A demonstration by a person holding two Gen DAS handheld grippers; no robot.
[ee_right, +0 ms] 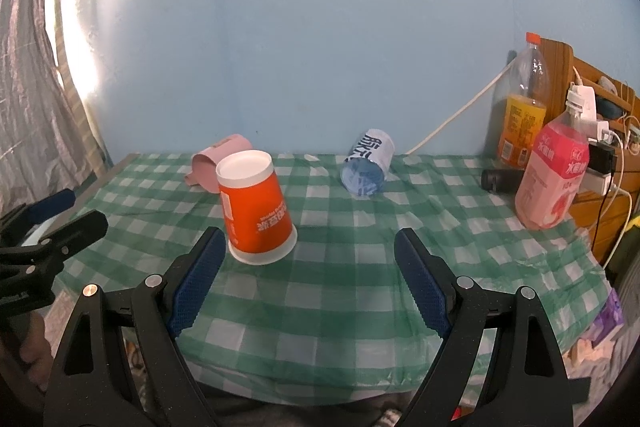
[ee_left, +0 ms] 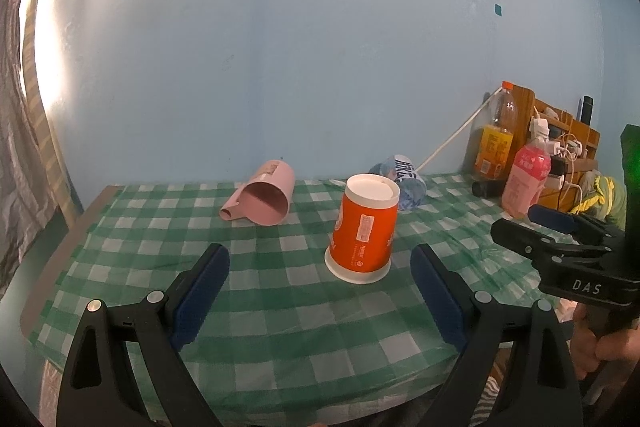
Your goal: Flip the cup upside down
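Note:
An orange cup [ee_left: 366,229] stands upside down on the green checked tablecloth [ee_left: 280,307], its rim down and its white base up. It also shows in the right wrist view [ee_right: 256,207]. My left gripper [ee_left: 320,259] is open and empty, its jaws a little short of the cup. My right gripper [ee_right: 306,245] is open and empty, with the cup just ahead of its left finger [ee_right: 200,275]. The right gripper also shows at the right of the left wrist view [ee_left: 532,227].
A pink cup [ee_left: 262,195] lies on its side at the back left. A blue and white cup [ee_right: 366,167] lies on its side at the back. An orange drink bottle [ee_right: 524,107], a pink bottle [ee_right: 554,171] and a wooden rack [ee_left: 568,131] with cables stand at the back right.

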